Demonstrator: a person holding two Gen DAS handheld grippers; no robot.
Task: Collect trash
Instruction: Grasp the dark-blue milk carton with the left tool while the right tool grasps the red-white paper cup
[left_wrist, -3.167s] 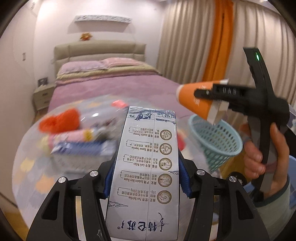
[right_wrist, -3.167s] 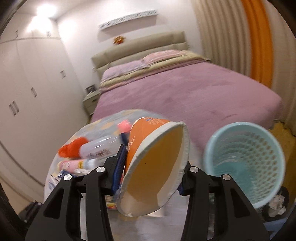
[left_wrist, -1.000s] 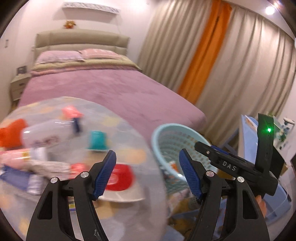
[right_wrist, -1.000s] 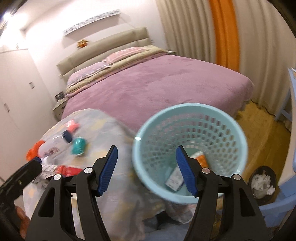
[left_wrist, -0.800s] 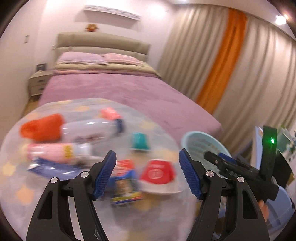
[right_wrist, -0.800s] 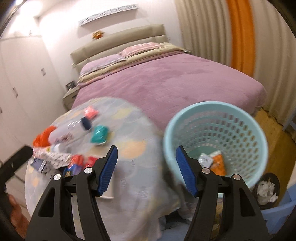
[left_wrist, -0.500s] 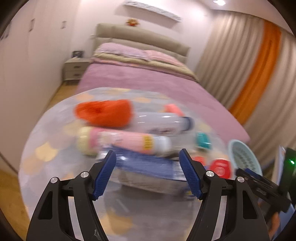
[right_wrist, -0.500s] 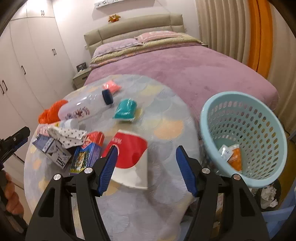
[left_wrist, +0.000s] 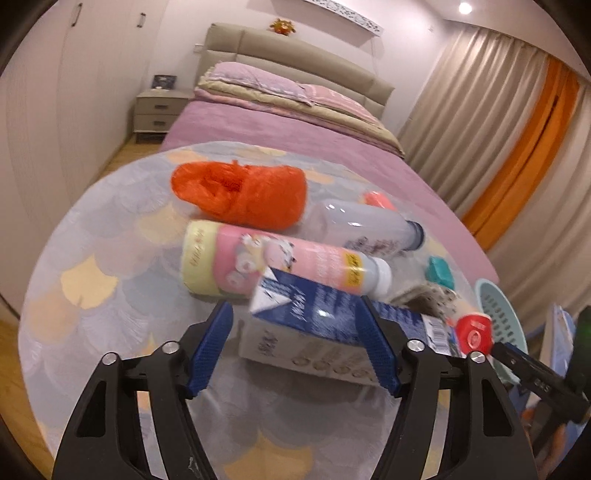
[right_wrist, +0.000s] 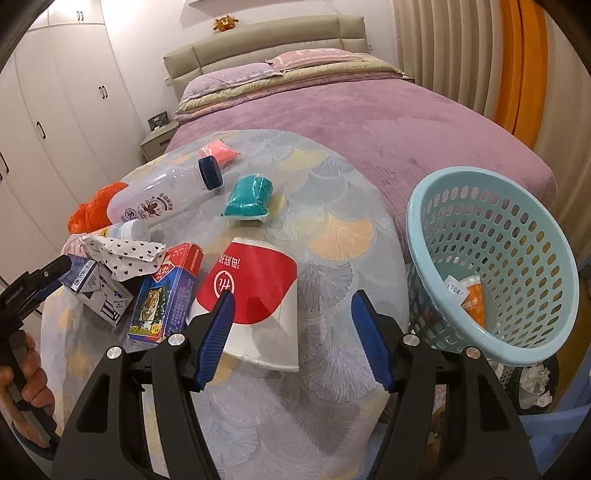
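My left gripper (left_wrist: 295, 328) is open and empty, its blue pads either side of a blue-and-white milk carton (left_wrist: 314, 317) lying on the round table (left_wrist: 92, 266). Behind it lie a pink bottle (left_wrist: 273, 262), an orange bag (left_wrist: 240, 192) and a clear bottle (left_wrist: 365, 229). My right gripper (right_wrist: 291, 325) is open and empty, just above a red-and-white paper cup (right_wrist: 255, 295) lying on its side. The light-blue trash basket (right_wrist: 495, 266) stands at the table's right edge and holds an orange cup (right_wrist: 471, 295) and a carton.
On the table also lie a tiger-print box (right_wrist: 166, 295), a crumpled heart-print wrapper (right_wrist: 122, 254), a teal packet (right_wrist: 251, 195) and a pink packet (right_wrist: 218, 151). A purple bed (right_wrist: 369, 107) stands behind the table. A dark bin (right_wrist: 535, 380) with paper sits on the floor.
Both grippers dropped the carton and orange cup into the basket, opened, then swung left back over the table. The left has come down around the blue-and-white carton.
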